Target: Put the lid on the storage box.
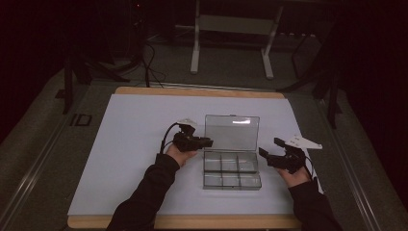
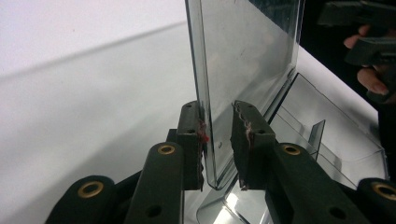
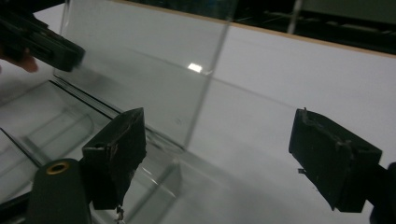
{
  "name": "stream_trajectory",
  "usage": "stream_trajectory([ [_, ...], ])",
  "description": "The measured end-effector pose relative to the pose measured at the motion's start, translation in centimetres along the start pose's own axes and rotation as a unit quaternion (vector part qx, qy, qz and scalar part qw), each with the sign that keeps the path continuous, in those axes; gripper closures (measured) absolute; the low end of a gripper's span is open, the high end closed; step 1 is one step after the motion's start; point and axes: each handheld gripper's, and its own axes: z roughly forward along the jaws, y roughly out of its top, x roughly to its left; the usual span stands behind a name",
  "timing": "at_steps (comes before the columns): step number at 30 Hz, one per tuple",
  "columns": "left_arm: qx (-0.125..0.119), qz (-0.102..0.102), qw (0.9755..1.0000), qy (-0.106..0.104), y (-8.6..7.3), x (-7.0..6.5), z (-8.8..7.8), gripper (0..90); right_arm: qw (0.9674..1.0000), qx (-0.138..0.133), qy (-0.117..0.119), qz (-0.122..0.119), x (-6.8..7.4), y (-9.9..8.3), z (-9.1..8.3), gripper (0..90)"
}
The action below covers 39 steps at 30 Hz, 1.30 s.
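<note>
One clear plastic compartment box (image 1: 232, 172) is sitting on a white sheet (image 1: 130, 144) that is covering a wooden table (image 1: 192, 222), a little right of the sheet's middle and toward the person's edge. Its lid (image 1: 232, 132) is standing upright, hinged at the far side of the tray. The tray is showing six compartments, two rows of three; nothing inside them can be made out.

Two grippers are working, one to each side of the box. The left gripper (image 1: 206, 142) is reaching in at the lid's left edge. In the left gripper view its jaws are straddling the lid's (image 2: 243, 60) lower corner: one pad (image 2: 192, 140) is touching or nearly touching the outer face, while the other pad (image 2: 246, 140) is standing slightly off the inner face, so the jaws are narrowly parted around the panel rather than clamping it. The right gripper (image 1: 269, 151) is hovering just beside the tray's right end, with its jaws spread wide and holding nothing. In the right gripper view the lid's (image 3: 140, 70) edge is rising between the two pads (image 3: 116, 154), touching neither.

Beyond the table, the floor is dim. One light-coloured metal stand (image 1: 231, 29) on two legs is standing there, with dark cables (image 1: 151, 62) trailing to its left. Dark frame legs (image 1: 70, 82) are flanking the table on both sides. Two dark sleeves (image 1: 144, 202) are coming in from the near edge.
</note>
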Motion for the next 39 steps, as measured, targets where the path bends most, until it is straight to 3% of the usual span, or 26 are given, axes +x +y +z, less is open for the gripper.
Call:
stream_trajectory([
  [3, -0.006, 0.009, 0.9999, -0.002, -0.2, 0.0, -0.1, 75.8, 1.0000, 0.007, 0.002, -0.001, 0.1, 0.6, 1.3, 24.6],
  [4, -0.009, 0.013, 0.9999, -0.005, -0.3, 0.0, -0.2, 76.0, 0.9999, 0.007, 0.009, -0.002, 0.1, 0.9, 2.0, 33.0],
  [7, -0.010, 0.013, 0.9998, -0.007, -0.3, 0.0, -0.2, 76.3, 0.9999, 0.010, 0.013, -0.001, 0.1, 1.2, 2.7, 40.2],
  [8, -0.010, 0.014, 0.9998, -0.009, -0.3, 0.1, -0.2, 76.4, 0.9997, 0.017, 0.017, -0.002, 0.1, 1.5, 3.2, 48.9],
  [9, -0.010, 0.014, 0.9998, -0.009, -0.3, 0.1, -0.2, 76.4, 0.9997, 0.017, 0.017, -0.002, 0.1, 1.5, 3.2, 48.9],
  [10, -0.010, 0.013, 0.9998, -0.010, -0.3, 0.1, -0.2, 76.4, 0.9994, 0.023, 0.024, -0.004, 0.0, 1.7, 3.6, 56.7],
  [12, -0.010, 0.012, 0.9998, -0.009, -0.3, 0.2, -0.2, 76.3, 0.9992, 0.028, 0.030, -0.006, 0.1, 1.9, 3.9, 62.3],
  [17, -0.004, 0.004, 1.0000, -0.002, -0.1, 0.1, -0.1, 75.2, 0.9988, 0.033, 0.034, -0.009, 0.2, 1.9, 4.1, 67.0],
  [22, -0.012, 0.009, 0.9999, 0.008, 0.2, -0.3, -0.5, 75.4, 0.9987, 0.034, 0.037, -0.008, 0.1, 2.1, 3.8, 71.2],
  [30, -0.025, 0.028, 0.9990, 0.024, 0.7, -1.0, -1.5, 76.4, 0.9989, 0.026, 0.036, -0.018, 0.2, 2.5, 3.0, 74.6],
  [32, -0.031, 0.025, 0.9989, 0.024, 0.8, -1.0, -1.8, 76.3, 0.9989, 0.021, 0.036, -0.020, 0.1, 2.6, 2.8, 74.7],
  [39, -0.035, 0.044, 0.9981, 0.028, 0.7, -1.6, -2.6, 80.3, 0.9982, 0.022, 0.042, -0.036, 0.2, 2.6, 2.2, 79.8],
])
